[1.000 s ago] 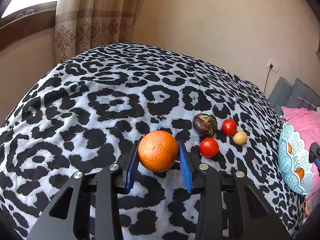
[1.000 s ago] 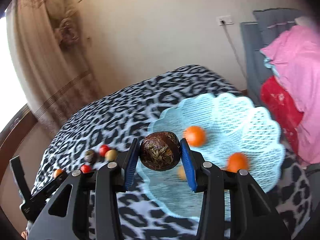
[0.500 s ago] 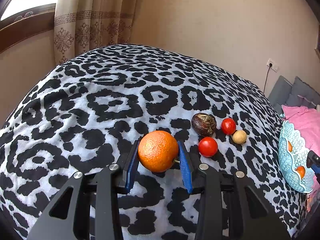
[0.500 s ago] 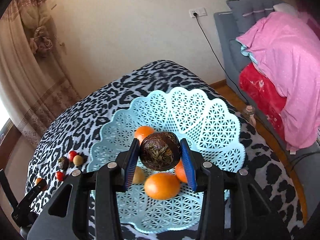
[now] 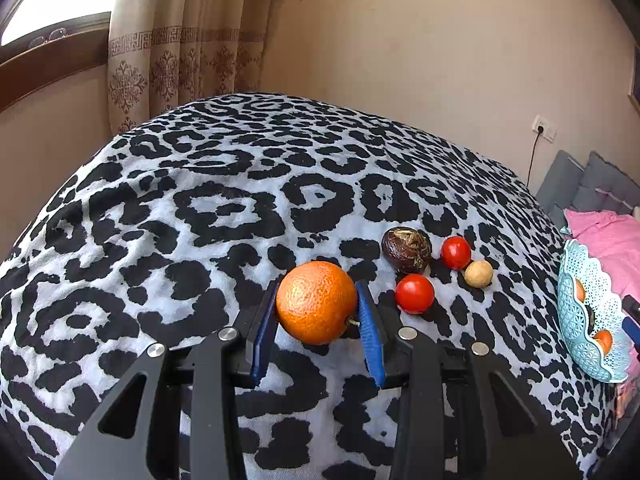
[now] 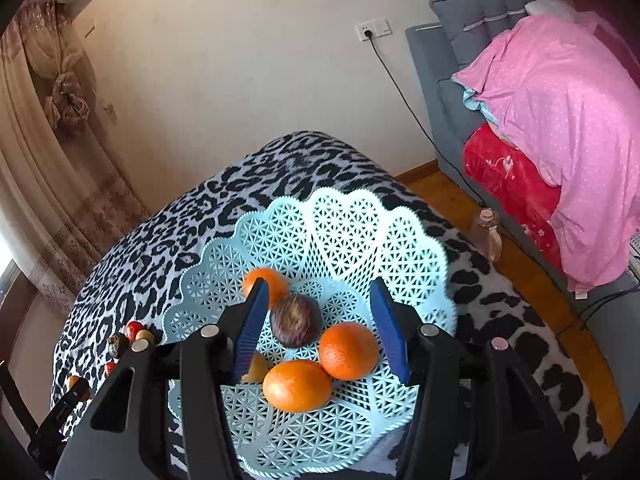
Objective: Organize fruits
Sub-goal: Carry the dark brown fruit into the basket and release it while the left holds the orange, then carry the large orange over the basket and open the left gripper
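Fruit sorting looks about half done, judging by what lies where. On the leopard-print bedspread (image 5: pixel 224 208) the pale blue lattice plastic basket (image 6: pixel 360 232) already holds several pieces: a round orange (image 6: pixel 349 350), a second, more oval orange (image 6: pixel 298 385), a third orange fruit (image 6: pixel 266 280) partly hidden behind a finger, a small yellowish piece (image 6: pixel 256 368) barely visible at the left blue pad, and a dark brown wrinkled round fruit (image 6: pixel 295 320), blurred, in the middle of the basket.

The right hand-held gripper (image 6: pixel 318 326) hangs over the basket with its jaws opening — the dark fruit sits between the blue pads with a clear gap on both sides, so nothing is gripped; it seems to have just been let go into the basket.

The left hand-held gripper (image 5: pixel 317 308) is clamped on a large bright orange (image 5: pixel 316 302), both blue pads pressed against its sides, low over the bedspread and well apart from the basket, which shows only at the right edge of that view.

Left to move, as far as I can judge: that held orange, plus the four pieces lying close together beyond it — another dark brown wrinkled fruit (image 5: pixel 406 249), two small red tomatoes (image 5: pixel 415 293) (image 5: pixel 455 252), and a small tan round fruit (image 5: pixel 478 273).
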Motion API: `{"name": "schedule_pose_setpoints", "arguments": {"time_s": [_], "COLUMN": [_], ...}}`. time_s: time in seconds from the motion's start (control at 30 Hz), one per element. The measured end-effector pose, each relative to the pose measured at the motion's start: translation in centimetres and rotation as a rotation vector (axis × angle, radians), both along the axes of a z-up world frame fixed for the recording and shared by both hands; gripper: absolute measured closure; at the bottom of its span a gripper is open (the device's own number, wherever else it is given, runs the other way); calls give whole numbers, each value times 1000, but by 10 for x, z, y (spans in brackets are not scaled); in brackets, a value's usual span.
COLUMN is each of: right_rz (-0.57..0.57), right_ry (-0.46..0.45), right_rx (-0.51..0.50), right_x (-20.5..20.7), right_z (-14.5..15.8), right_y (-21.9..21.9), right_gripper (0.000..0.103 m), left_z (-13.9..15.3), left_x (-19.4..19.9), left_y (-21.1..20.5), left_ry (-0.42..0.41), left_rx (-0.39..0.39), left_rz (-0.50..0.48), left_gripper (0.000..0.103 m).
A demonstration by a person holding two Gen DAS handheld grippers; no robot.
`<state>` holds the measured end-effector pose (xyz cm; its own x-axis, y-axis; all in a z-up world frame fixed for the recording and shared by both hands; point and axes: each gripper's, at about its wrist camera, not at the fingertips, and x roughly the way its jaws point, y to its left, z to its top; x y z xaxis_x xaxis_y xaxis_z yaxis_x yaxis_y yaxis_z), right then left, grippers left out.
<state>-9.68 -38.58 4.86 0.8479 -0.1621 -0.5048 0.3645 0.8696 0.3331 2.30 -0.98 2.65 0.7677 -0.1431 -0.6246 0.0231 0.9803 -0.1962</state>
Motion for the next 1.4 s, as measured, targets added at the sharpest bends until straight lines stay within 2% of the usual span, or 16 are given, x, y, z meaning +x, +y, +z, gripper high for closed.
{"name": "schedule_pose_setpoints", "arguments": {"time_s": [0.17, 0.3, 0.47, 0.67, 0.83, 1.07, 1.13, 1.33, 1.4], "right_rz": [-2, -9, -19, -19, -23, -26, -31, -40, -44], "right_ry": [-38, -77, -116, -117, -129, -144, -149, -160, -159], "right_rx": [-11, -25, 5, 21, -3, 10, 12, 17, 21], "right_x": [-17, -30, -40, -39, -41, -44, -45, -47, -47], "right_z": [10, 19, 20, 17, 21, 24, 25, 26, 25], "right_y": [-3, -6, -15, -23, -21, -22, -23, -26, -27], "right_gripper": [49, 49, 48, 48, 48, 47, 44, 42, 42], "left_z": [6, 16, 37, 56, 56, 57, 58, 55, 52], "left_x": [-7, -15, -31, -45, -50, -60, -62, -63, -63], "left_y": [-3, -15, -49, -97, -138, -190, -203, -230, -234], "left_ry": [-37, -60, -97, -113, -90, -96, -95, -64, -61], "left_rx": [19, 33, 45, 28, -8, -5, -4, -10, -22], "left_rz": [-10, -58, -174, -324, -460, -609, -651, -724, -733], "left_gripper": [65, 65, 65, 65, 65, 65, 65, 65, 46]}}
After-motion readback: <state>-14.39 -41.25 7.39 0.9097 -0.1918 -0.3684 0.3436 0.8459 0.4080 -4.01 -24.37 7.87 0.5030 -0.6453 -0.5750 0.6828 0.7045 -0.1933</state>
